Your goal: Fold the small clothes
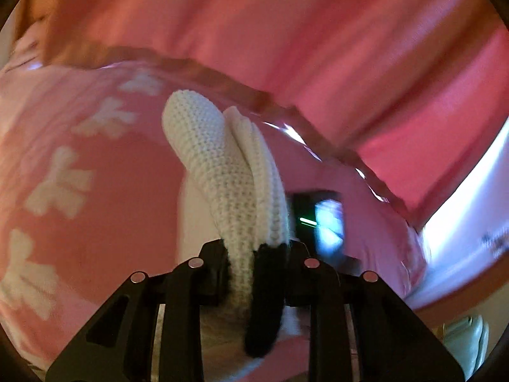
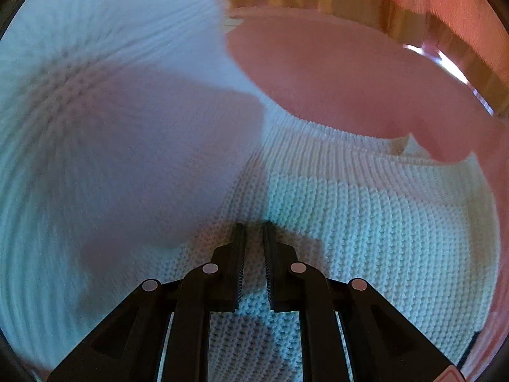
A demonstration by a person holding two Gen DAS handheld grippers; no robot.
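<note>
L gripper [image 1: 254, 254] is clamped on a bunched fold of the white knit sweater [image 1: 222, 165] (black-trimmed edge caught in there too), lifting it off the pink bedspread [image 1: 95, 191] w/ white bow prints. R gripper [image 2: 254, 232] has fingers nearly together, a narrow gap, nothing clearly gripped, pointing down close over the sweater's flat knit near the ribbed hem [image 2: 350, 156]. Fold looks mid-way: one flap is raised, not laid over yet, so smoothing and the remaining folds are left.
</note>
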